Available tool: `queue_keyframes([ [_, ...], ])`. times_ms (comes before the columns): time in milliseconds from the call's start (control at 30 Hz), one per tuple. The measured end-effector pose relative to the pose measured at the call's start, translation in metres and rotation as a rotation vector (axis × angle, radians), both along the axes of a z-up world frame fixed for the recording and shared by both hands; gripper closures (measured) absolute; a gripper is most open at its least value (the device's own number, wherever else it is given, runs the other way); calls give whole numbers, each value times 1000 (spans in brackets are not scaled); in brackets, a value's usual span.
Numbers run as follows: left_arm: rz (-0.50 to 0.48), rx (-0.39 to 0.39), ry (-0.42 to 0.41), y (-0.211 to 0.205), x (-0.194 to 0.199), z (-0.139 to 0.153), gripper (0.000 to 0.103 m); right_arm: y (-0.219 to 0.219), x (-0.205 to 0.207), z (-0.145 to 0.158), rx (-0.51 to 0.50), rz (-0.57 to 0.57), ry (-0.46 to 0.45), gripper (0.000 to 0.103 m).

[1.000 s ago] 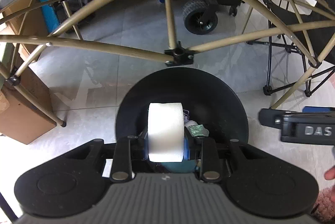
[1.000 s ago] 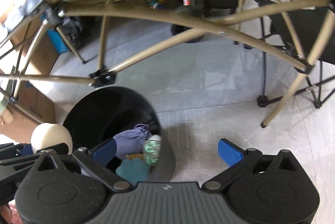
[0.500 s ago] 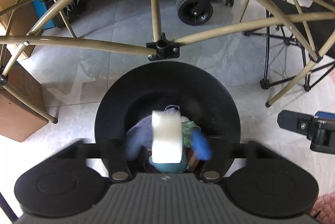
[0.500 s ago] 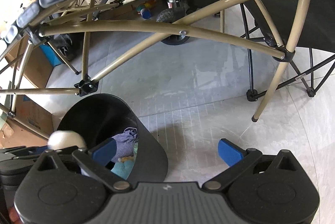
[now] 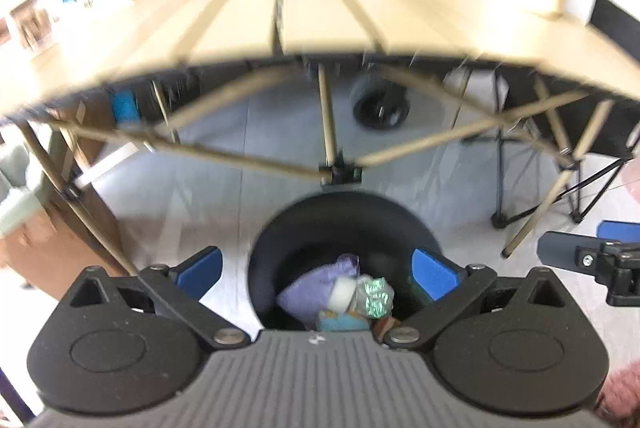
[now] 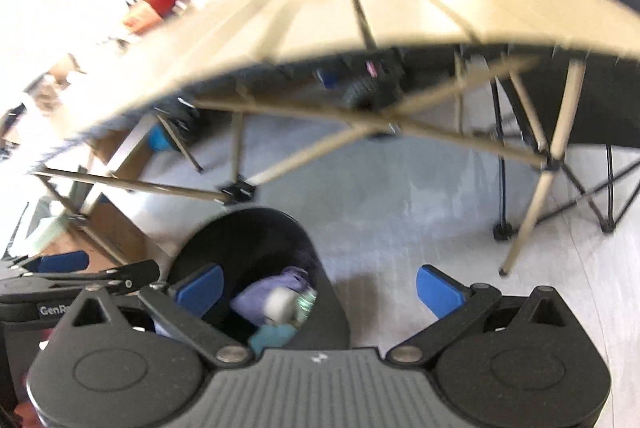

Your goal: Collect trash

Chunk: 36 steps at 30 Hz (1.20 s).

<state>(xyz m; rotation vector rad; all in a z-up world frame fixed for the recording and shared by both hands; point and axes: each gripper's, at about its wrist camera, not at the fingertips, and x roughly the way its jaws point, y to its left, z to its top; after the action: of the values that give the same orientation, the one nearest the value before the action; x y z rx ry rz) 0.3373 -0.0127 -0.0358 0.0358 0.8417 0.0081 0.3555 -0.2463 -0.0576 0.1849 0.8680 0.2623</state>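
A black round trash bin (image 5: 280,240) stands on the floor under the table edge; it also shows in the right wrist view (image 6: 320,284). Inside lie a white roll (image 5: 343,294), a purple cloth (image 5: 316,284), a green crumpled wrapper (image 5: 374,298) and a teal piece (image 5: 340,322). My left gripper (image 5: 318,270) is open and empty above the bin. My right gripper (image 6: 320,286) is open and empty, to the right of the bin; the roll (image 6: 279,302) shows there too.
A tan folding table (image 5: 320,8) with crossed legs spans the view above the bin. A brown cardboard box (image 5: 48,240) stands at left. A black folding chair (image 5: 560,188) stands at right. A black wheel (image 5: 380,108) sits behind on the grey tiled floor.
The left gripper opened and the white roll dropped into the bin. Both grippers have risen, so the table top is now in view.
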Motion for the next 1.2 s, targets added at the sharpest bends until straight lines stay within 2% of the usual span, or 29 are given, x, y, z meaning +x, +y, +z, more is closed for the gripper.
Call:
queue_keyframes([
  [133,-14,31,-133,11,-65,38,0,3,-54,31,10,49,-86,0],
  [267,-8,26,-218,26,-130,58,0,7,-115,55,2,90,-156,0],
  [533,40,-14,-299,40,-235,64,0,18,-220,69,-7,147,-239,0],
  [667,54,-1,-329,38,-271,60,0,21,-254,71,-24,146,-262,0],
  [767,49,-2,-357,36,-288,59,0,21,-273,71,-26,144,-274,0],
  [967,24,-25,-350,34,-299,54,0,23,-299,65,-51,154,-267,0],
  [1200,33,-32,-341,36,-296,54,0,19,-298,65,-54,125,-247,0],
])
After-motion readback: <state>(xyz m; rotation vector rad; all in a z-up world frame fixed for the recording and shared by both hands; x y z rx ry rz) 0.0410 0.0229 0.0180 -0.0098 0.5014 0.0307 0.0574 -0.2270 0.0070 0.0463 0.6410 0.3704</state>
